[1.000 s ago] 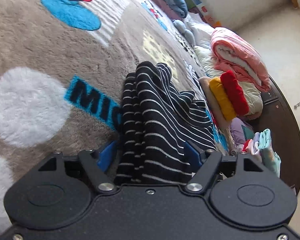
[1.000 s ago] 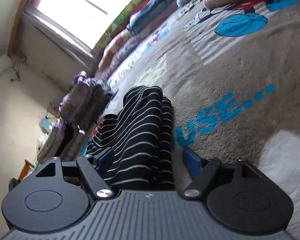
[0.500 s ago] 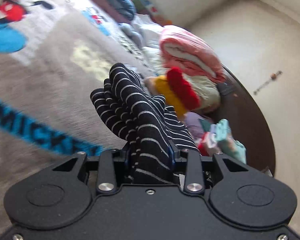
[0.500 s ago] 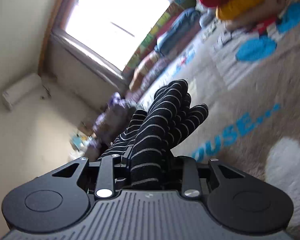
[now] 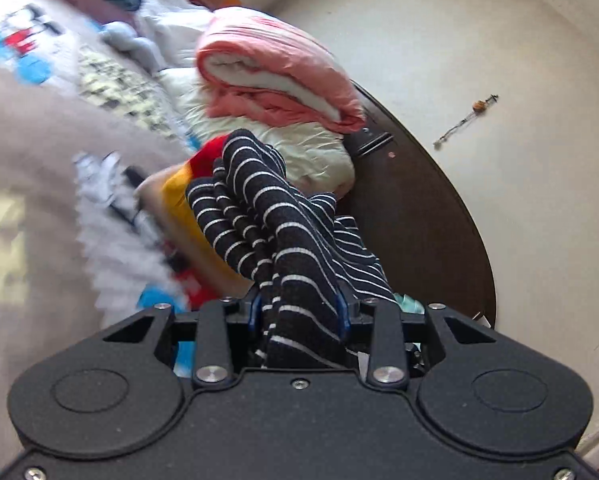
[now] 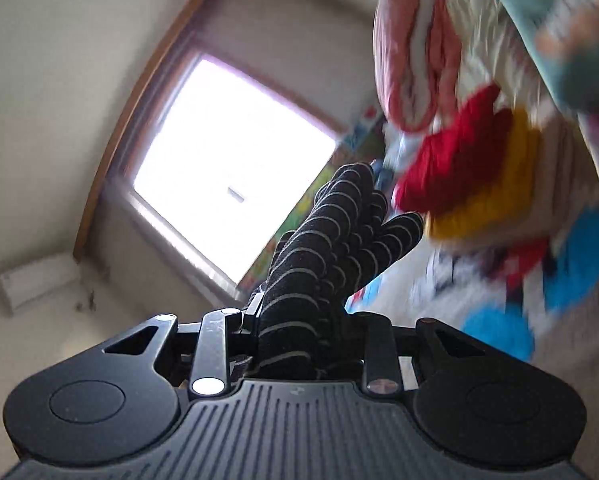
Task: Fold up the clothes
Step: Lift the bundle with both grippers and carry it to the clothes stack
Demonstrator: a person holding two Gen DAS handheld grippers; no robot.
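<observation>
1. Your left gripper (image 5: 299, 308) is clenched on a bunched fold of the striped garment (image 5: 267, 216); a second ago its jaws stood wide around the cloth, now the blue pads (image 5: 341, 312) press it from both sides.
2. Your right gripper (image 6: 307, 328) also grasps the striped garment (image 6: 331, 248), a thick wad sticking up past the fingertips; earlier it was open too.
3. Garment sits in both grippers, lifted clear of the blanket; earlier it lay heaped on it. Judgement: pickup done, next is shaking it out or spreading it flat to start the fold.
4. Beyond the left gripper: red-and-yellow cushion (image 5: 187, 176) just behind the cloth, pink folded quilt (image 5: 275, 76) farther; both were off to the right before.
5. Beyond the right gripper: window (image 6: 231, 168) far ahead, blanket (image 6: 499, 320) blurred to the right; the view has tilted up.
</observation>
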